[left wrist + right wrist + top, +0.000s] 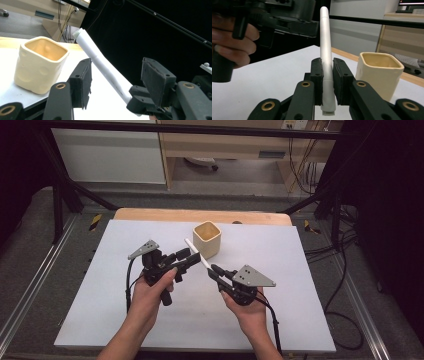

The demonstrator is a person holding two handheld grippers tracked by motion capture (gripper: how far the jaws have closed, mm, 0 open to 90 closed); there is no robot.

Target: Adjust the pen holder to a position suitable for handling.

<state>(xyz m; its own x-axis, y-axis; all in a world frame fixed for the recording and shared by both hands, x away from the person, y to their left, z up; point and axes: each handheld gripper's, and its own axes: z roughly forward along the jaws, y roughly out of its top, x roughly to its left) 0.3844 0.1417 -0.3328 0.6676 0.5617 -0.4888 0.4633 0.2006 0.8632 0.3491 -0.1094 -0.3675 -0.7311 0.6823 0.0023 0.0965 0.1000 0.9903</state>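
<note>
Overhead view; two close gripper views

Beside one cream square cup (207,239) on one white worktop (115,285): one white marker (196,253), two grippers (187,260) (214,271), two hands (150,292).

white slim pen (326,57): smooth plastic, matt with a soft satin shine
cream square cup (40,63): looks like ceramic, matt glaze, surface slightly dimpled
black jaws of the right gripper (327,75): matt hard plastic, with brass-coloured metal rivets
black pads of the left gripper (83,82): rough, rubber-like, edges frayed
white table sheet (150,320): flat, matt
table edge, far side (150,214): light wood, smooth
</note>
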